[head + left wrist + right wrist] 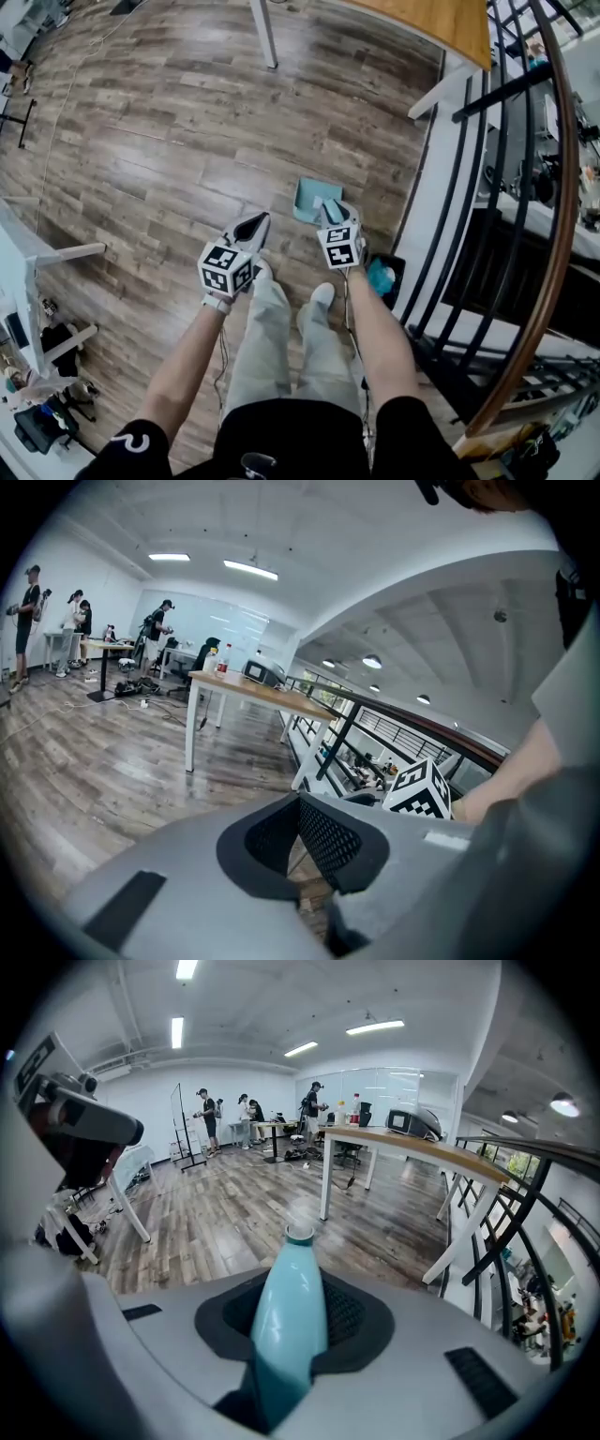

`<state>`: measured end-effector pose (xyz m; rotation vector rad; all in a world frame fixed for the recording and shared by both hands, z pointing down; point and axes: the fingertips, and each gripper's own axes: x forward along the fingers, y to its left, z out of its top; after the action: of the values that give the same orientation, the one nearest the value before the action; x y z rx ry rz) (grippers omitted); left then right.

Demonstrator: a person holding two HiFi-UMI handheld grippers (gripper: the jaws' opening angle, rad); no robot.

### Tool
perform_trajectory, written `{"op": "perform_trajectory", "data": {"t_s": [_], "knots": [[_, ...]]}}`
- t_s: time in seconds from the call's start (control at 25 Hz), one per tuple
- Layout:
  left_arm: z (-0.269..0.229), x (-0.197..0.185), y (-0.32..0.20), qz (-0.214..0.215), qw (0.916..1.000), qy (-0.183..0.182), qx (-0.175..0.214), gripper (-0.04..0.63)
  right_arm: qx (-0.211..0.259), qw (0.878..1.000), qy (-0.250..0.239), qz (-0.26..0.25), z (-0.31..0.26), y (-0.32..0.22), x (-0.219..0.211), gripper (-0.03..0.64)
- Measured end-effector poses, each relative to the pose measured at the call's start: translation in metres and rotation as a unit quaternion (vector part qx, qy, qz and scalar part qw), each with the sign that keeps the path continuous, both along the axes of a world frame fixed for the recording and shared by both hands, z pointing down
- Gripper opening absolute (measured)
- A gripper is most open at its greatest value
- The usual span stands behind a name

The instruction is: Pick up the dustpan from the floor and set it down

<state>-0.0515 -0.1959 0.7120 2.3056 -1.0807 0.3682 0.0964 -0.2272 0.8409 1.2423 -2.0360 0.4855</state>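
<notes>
Your right tool point(330, 210) is clamped on the teal handle of the dustpan point(307, 199), whose pan sticks out just past its tips above the wooden floor point(169, 141). I can't tell whether the pan touches the floor. Your left tool point(255, 225), just beside the right one, has its tips together and holds nothing.

Grey-brown wood planks cover the floor point(169, 141). A table point(412, 1145) with a wooden top and white legs stands near a black railing point(497, 94) capped by a curved wooden handrail point(565, 206). The walls point(234, 1077) are white. Strip lights point(375, 1027) run across the white ceiling point(281, 997). By a far glass wall point(394, 1087), people point(204, 1115) stand at desks point(272, 1129).
</notes>
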Motion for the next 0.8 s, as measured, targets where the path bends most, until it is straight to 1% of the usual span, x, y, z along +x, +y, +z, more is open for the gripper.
{"op": "perform_trajectory", "data": {"t_s": [0.2,0.32,0.64,0.8], "knots": [[0.007,0.0,0.0,-0.003,1.0,0.002,-0.006,-0.003,-0.001,1.0,0.006,-0.023,0.016,0.018,-0.012,0.092],[0.01,-0.002,0.003,-0.006,1.0,0.002,-0.007,-0.003,-0.007,1.0,0.008,-0.026,0.025,0.03,-0.021,0.095],[0.018,-0.005,0.013,-0.01,0.9998,-0.001,-0.016,-0.003,-0.055,0.998,0.012,-0.026,0.043,0.06,-0.026,0.103],[0.022,-0.005,0.018,-0.011,0.9997,-0.004,-0.022,-0.003,-0.081,0.996,0.016,-0.037,0.053,0.075,-0.023,0.122]]}}
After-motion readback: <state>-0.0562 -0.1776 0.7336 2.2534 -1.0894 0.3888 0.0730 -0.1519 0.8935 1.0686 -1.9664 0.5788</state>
